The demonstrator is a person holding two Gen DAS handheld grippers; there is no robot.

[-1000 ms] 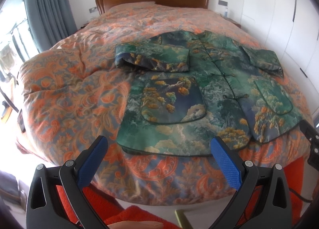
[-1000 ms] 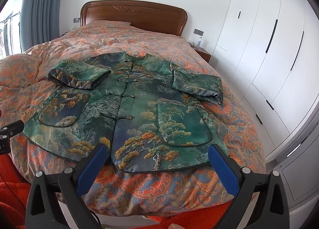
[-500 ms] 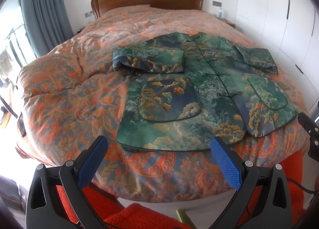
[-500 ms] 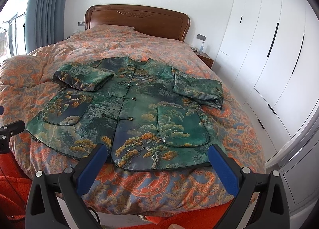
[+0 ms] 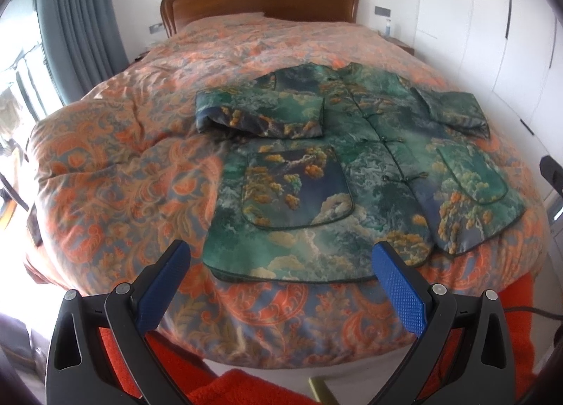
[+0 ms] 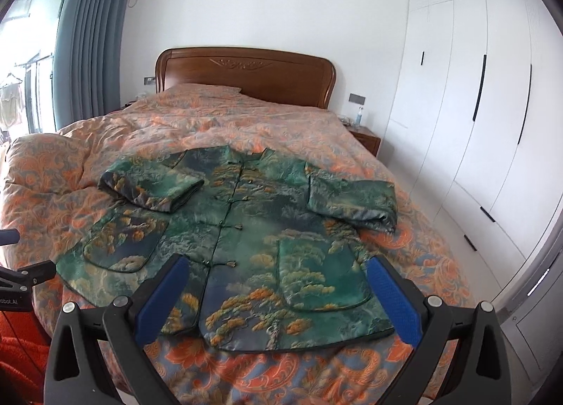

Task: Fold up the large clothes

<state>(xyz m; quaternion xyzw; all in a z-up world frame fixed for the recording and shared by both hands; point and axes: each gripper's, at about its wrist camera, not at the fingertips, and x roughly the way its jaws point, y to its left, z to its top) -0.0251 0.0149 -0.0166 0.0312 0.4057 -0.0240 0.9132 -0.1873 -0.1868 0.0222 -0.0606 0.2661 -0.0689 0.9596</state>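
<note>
A green brocade jacket (image 5: pixel 355 172) (image 6: pixel 246 236) with gold tree patterns lies front-up on the bed, buttoned, hem toward me. Both sleeves are folded inward: the left sleeve (image 5: pixel 260 112) (image 6: pixel 151 186) across the chest, the right sleeve (image 5: pixel 454 109) (image 6: pixel 352 199) at the shoulder. My left gripper (image 5: pixel 279 264) is open, hovering in front of the hem's left half. My right gripper (image 6: pixel 278 278) is open above the hem's right half, over the right pocket (image 6: pixel 320 274). Neither touches the cloth.
The bed (image 6: pixel 246 123) carries an orange paisley quilt, bunched into a mound at left (image 5: pixel 105 158). A wooden headboard (image 6: pixel 246 70) is at the far end, white wardrobes (image 6: pixel 475 105) on the right, grey curtains (image 6: pixel 88 45) left, a bedside table (image 6: pixel 366 137), orange fabric (image 5: pixel 228 384) below.
Both grippers tilted upward and moved slightly closer to the bed; the right view now shows more wall and ceiling. The jacket has not moved, and both grippers stayed open.
</note>
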